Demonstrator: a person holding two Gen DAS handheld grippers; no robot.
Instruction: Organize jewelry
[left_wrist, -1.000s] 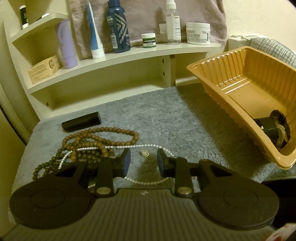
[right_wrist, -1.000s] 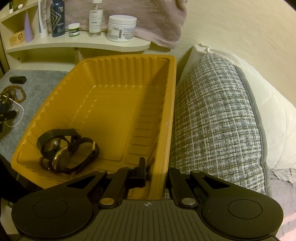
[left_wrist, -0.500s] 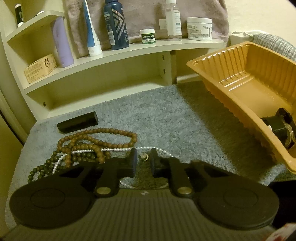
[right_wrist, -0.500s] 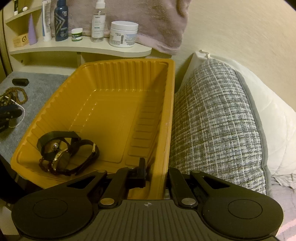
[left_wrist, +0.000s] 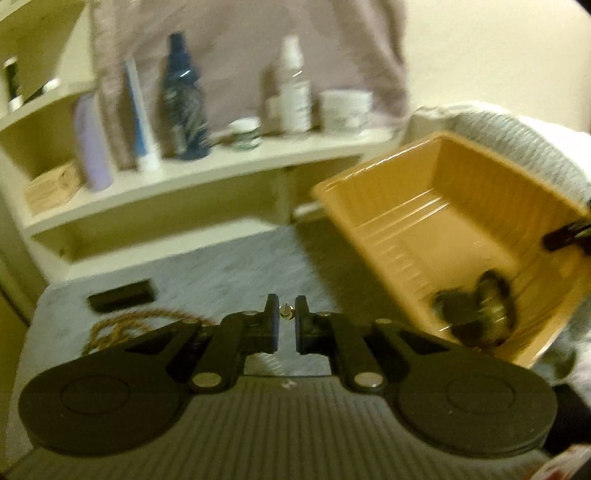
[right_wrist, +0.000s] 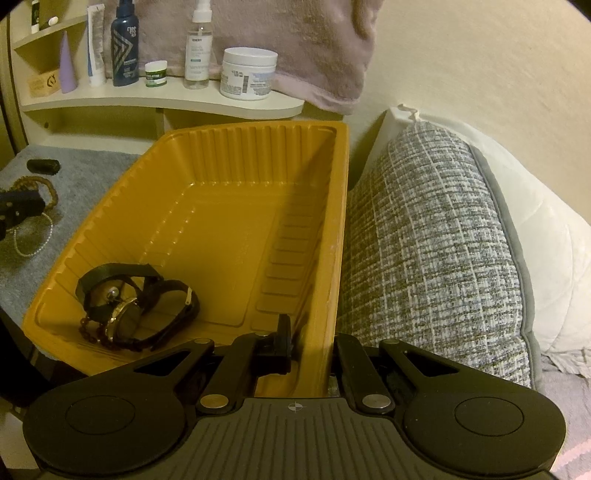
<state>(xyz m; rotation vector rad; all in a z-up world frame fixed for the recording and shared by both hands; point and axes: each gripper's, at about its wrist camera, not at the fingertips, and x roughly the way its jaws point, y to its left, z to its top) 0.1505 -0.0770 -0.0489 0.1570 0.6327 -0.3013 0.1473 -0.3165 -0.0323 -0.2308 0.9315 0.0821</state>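
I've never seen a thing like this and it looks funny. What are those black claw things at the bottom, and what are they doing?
They are tongs that a person holds, one in each hand, each with a camera looking along its two fingers. So each picture comes from one hand.

The left tongs are shut on a small metal clasp; a pearl necklace hangs below them in the other picture. The right tongs are shut on the wall of the orange tray.

Watches lie in the tray. On the grey mat lie wooden beads and a small black case.
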